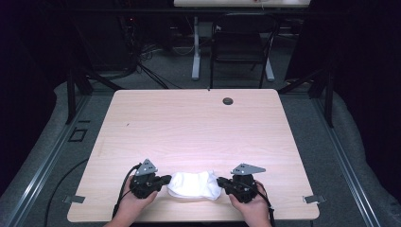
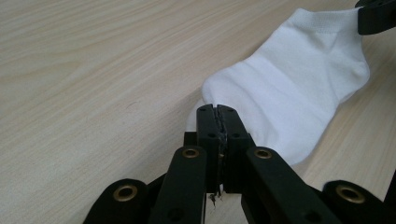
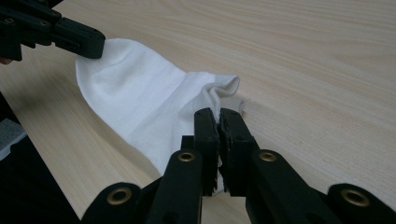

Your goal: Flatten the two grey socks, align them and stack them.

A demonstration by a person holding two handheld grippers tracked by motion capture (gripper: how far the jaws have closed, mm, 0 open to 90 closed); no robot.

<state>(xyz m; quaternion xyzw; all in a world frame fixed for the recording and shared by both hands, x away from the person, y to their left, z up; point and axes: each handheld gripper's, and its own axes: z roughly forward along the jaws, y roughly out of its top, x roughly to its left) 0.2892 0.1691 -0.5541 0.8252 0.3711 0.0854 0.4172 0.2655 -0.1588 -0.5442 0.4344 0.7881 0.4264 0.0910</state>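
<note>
Lying at the table's (image 1: 198, 123) 6 o'clock edge: white sock (image 1: 195, 184), no readable writing or brand showing. Pinching its 9 o'clock end, left gripper (image 1: 165, 179) clenched; gripping its 3 o'clock end, right gripper (image 1: 221, 181) clamped.

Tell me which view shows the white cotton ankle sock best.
Left gripper view: the white cotton ankle sock lies large, ribbed cuff clear. Right gripper view shows it bunched at the jaws; high view shows it small.
</note>
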